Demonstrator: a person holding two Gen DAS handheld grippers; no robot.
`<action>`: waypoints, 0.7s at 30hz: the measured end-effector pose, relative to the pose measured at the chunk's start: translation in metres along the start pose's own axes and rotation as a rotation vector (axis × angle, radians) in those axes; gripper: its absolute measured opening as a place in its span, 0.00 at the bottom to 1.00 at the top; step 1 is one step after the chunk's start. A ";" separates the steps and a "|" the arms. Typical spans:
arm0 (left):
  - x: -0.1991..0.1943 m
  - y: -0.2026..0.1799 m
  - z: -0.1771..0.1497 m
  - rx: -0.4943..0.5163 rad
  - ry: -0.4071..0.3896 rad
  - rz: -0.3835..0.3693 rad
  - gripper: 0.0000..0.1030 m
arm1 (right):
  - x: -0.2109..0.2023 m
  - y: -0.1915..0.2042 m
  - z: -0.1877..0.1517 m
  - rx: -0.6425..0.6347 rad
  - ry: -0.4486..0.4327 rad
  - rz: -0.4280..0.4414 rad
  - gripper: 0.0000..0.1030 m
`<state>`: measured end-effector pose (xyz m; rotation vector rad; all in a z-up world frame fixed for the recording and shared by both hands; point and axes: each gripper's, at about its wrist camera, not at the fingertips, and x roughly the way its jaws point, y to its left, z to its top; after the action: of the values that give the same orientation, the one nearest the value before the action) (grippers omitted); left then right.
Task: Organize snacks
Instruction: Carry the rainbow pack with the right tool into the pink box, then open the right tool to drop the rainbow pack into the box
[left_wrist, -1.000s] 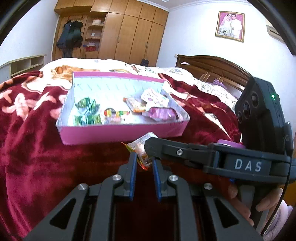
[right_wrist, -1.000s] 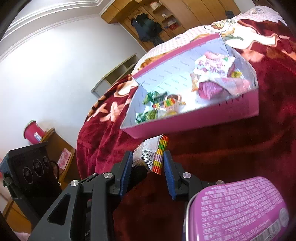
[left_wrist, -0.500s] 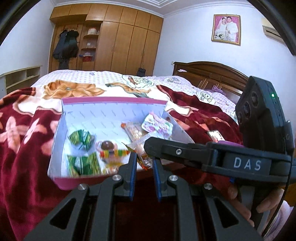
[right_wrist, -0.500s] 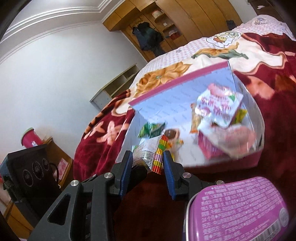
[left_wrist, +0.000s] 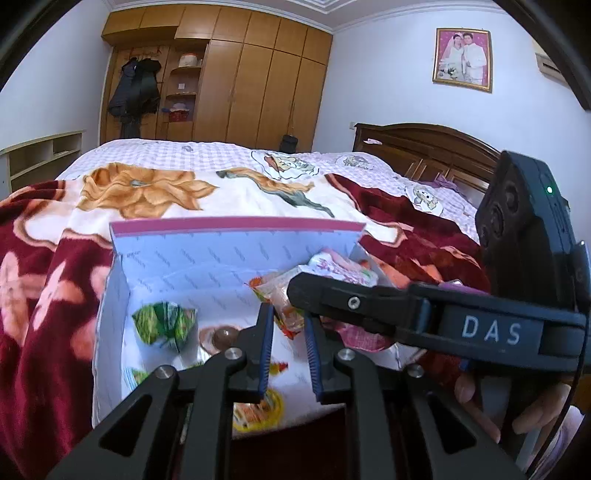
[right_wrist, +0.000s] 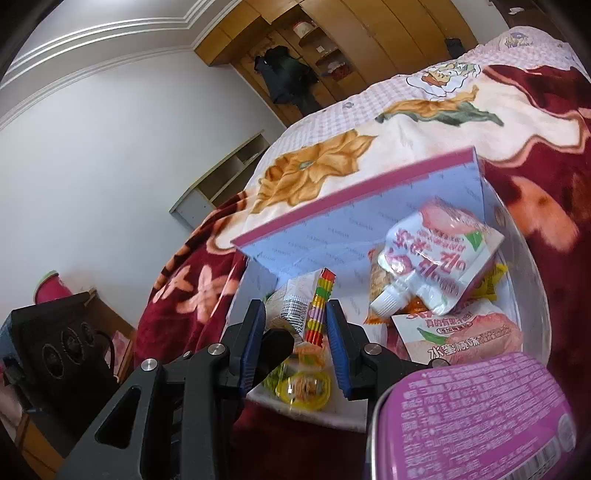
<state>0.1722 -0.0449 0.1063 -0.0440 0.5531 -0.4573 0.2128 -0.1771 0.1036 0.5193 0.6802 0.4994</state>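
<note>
A snack packet (right_wrist: 314, 314), clear with a barcode and a rainbow-striped edge, hangs over the near part of the pink box (right_wrist: 354, 195). My right gripper (right_wrist: 295, 321) is shut on it. In the left wrist view the same packet (left_wrist: 286, 314) shows orange and crinkled between the pads of my left gripper (left_wrist: 290, 332), which is shut on it too. The right gripper's finger (left_wrist: 332, 299) crosses in from the right, just above the left one's tips. The box (left_wrist: 236, 225) is white inside and lies on the bed.
Inside the box lie green packets (left_wrist: 162, 325), a white and pink spouted pouch (right_wrist: 439, 258), a pink packet (right_wrist: 461, 339) and a yellow round jelly cup (right_wrist: 303, 387). A purple tin (right_wrist: 469, 417) sits close at the lower right. A dark red flowered blanket (left_wrist: 44, 314) surrounds the box.
Both grippers have carried the packet forward and a little up, from the blanket in front of the box to a spot over the box's near part. Neither grip has changed.
</note>
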 end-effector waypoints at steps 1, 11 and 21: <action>0.001 0.000 0.003 0.003 -0.002 0.000 0.17 | 0.001 0.000 0.003 -0.002 -0.003 -0.005 0.32; 0.015 0.006 0.023 0.001 -0.015 0.022 0.17 | 0.017 0.007 0.027 -0.037 -0.015 -0.041 0.32; 0.042 0.024 0.034 -0.044 0.066 0.021 0.17 | 0.039 0.009 0.035 -0.092 -0.001 -0.124 0.32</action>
<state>0.2315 -0.0442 0.1102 -0.0655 0.6278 -0.4267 0.2611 -0.1578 0.1144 0.3883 0.6809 0.4118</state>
